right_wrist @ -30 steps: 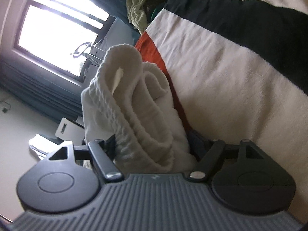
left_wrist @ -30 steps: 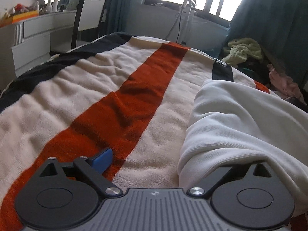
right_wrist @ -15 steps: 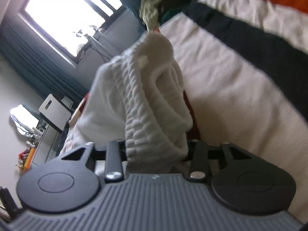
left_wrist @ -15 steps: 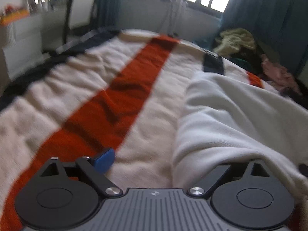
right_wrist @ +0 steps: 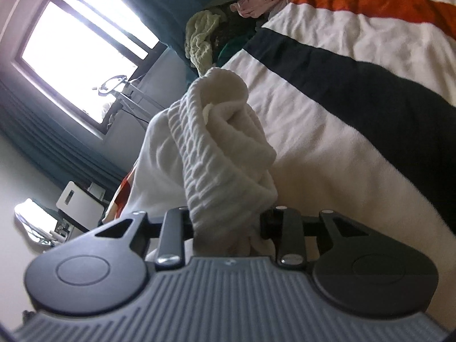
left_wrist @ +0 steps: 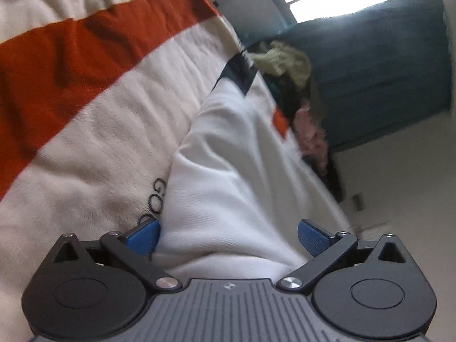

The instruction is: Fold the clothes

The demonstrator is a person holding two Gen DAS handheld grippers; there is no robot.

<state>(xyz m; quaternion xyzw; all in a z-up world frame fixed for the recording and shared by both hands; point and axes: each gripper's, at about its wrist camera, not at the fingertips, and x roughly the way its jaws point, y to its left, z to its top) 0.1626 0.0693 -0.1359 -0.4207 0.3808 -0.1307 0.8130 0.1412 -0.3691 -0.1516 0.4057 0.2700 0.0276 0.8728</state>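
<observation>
A white knitted garment [left_wrist: 228,176] lies on a striped blanket [left_wrist: 85,131] that covers the bed. In the left wrist view my left gripper [left_wrist: 228,235] stands open, its blue pads [left_wrist: 144,235] wide apart with the garment's edge lying loose between them. Black lettering shows on the fabric beside the left pad. In the right wrist view my right gripper [right_wrist: 228,225] is shut on a bunched ribbed part of the same white garment [right_wrist: 216,154], which rises in thick folds above the fingers and hides the pads.
A heap of clothes, pale green [right_wrist: 202,34] and pink [right_wrist: 256,0], lies past the bed's far end, by teal curtains [left_wrist: 379,65]. A bright window [right_wrist: 74,57] is behind. A white chair [right_wrist: 77,199] and a desk stand at the room's side.
The left gripper has rolled to one side and its right pad, earlier under the garment's edge, now shows free. The right gripper has closed tighter on the bunched fabric and turned towards the bed.
</observation>
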